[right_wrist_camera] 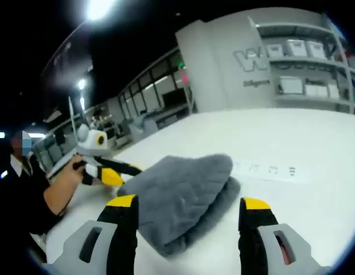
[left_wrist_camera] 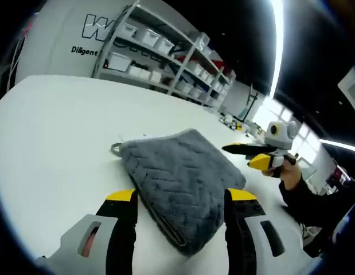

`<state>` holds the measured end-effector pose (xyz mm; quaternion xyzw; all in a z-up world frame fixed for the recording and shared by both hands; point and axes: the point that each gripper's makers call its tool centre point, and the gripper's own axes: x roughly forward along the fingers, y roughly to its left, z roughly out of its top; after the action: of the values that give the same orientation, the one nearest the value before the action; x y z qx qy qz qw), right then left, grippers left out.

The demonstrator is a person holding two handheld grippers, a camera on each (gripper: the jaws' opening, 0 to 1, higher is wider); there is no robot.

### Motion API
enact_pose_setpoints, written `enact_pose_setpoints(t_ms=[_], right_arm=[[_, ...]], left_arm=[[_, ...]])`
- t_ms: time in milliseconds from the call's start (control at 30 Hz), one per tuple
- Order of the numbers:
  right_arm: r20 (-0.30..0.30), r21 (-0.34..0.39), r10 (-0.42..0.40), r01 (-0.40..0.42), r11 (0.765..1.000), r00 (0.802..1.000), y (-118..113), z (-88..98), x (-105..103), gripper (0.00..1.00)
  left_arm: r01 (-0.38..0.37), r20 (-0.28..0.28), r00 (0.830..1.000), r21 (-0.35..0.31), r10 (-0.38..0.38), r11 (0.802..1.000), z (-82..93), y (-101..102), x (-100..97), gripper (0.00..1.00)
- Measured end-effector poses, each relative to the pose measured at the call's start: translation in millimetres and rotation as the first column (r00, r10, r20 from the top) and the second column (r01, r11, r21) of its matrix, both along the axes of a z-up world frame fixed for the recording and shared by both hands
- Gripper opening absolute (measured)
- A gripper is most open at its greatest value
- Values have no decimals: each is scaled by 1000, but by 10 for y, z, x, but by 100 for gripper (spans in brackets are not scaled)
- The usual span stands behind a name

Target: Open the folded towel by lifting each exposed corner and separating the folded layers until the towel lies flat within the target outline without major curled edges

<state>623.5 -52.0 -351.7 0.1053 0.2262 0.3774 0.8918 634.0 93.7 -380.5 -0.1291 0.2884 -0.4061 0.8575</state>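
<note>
Currently the left tool stands with its jaws spread wide and empty, one on either side of the near end of the folded towel, not touching it as far as the left gripper view shows. The right tool is likewise spread and empty, straddling the opposite end of the towel. Each tool also appears in the other's view, held by a hand just beside the towel's edge.

The grey towel lies folded in thick stacked layers on the white tabletop, with a small hanging loop protruding at one corner.

Risk: a jaw closing over the whole stack would probably pinch all layers together, so the fold would lift as one piece instead of separating. A shallow bite on the plush pile could slip.

Clearance: the tabletop around the towel offers broad room for spreading. A printed strip lies near the towel. Shelving stands well apart, beyond the far edge.
</note>
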Motion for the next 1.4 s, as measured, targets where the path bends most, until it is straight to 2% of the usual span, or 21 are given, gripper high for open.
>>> enact_pose_setpoints(t_ms=[100,167,233,300,367,433,633,800,900,967,1100,1200,1300,1333,1400], right_arm=[[8,-28,-5,5,1000,1000,29,-53,25,68],[3,-37,-6,6,999,1000,33,-106,51,67],[-33,-6,17,-17,1000,999,74,-149,46,64],[-49,18,4,-3,1000,999,65,-177,102,64],[-59,33,-9,11,999,998,51,-187,136,61],[-73,63,-12,16,998,997,52,-173,152,57],[-102,124,-15,28,992,995,141,-156,187,47],[-94,102,-20,29,994,995,177,-199,197,38],[-80,100,-29,37,994,996,150,-188,212,25],[-76,105,-37,45,993,996,116,-182,236,21],[-88,119,-61,71,990,994,91,-198,276,21],[-87,144,-80,92,985,993,58,-181,301,22],[-90,166,-93,108,980,992,41,-156,306,25],[-89,166,-96,110,980,991,43,-153,307,25],[-82,159,-94,106,982,992,58,-167,284,27]], left_arm=[[6,-5,1000,17,-6,1000,-46,-16,-11,59],[1,-9,1000,10,-1,1000,-47,-29,-3,55],[-44,-26,999,-31,43,999,-32,-38,56,48],[-48,-28,998,-20,48,999,-78,-55,-6,45],[-49,-27,998,-10,49,999,-117,-61,-42,44],[-59,-37,998,-38,57,998,-86,-72,-49,44],[-71,-46,997,-49,69,996,-123,-72,-81,39],[-78,-48,996,-66,75,995,-116,-96,-119,34],[-73,-46,997,-79,69,994,-99,-145,-163,30],[-71,-40,997,-74,68,995,-99,-152,-182,30],[-70,-40,997,-92,67,993,-92,-160,-213,30],[-102,-48,994,-136,97,985,-33,-114,-124,32],[-118,-43,993,-148,113,982,-16,-95,-108,33],[-122,-44,992,-152,116,981,-8,-66,-30,33],[-125,-50,992,-154,119,980,-20,-66,7,31]])
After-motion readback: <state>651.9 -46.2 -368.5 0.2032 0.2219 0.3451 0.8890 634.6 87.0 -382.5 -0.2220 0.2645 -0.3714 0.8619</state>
